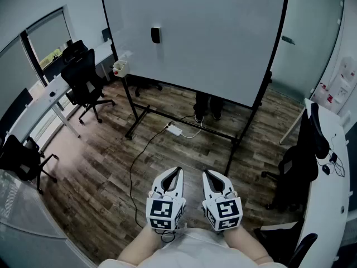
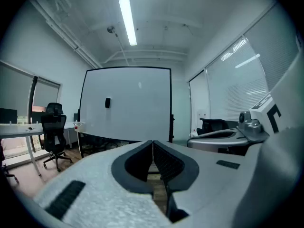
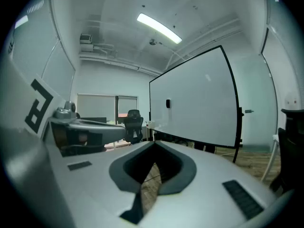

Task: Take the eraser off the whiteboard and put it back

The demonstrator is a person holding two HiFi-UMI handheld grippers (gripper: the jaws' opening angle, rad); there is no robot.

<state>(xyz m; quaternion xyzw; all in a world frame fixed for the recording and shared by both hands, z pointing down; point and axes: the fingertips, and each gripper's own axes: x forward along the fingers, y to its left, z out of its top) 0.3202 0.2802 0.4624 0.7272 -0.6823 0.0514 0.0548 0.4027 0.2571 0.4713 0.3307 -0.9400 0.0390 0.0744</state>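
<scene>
A small black eraser sticks to the upper left part of the big whiteboard, which stands on a black wheeled frame across the room. Both grippers are held close to the person's body, far short of the board. My left gripper is shut with nothing between its jaws. Beside it, my right gripper is also shut and holds nothing. In the left gripper view the eraser shows far beyond the closed tips. The right gripper view has the eraser well above and beyond its tips.
Black office chairs and a long white desk line the left side. Another desk and chair stand at the right. A cable and white power strip lie on the wood floor. Someone's shoes show behind the board.
</scene>
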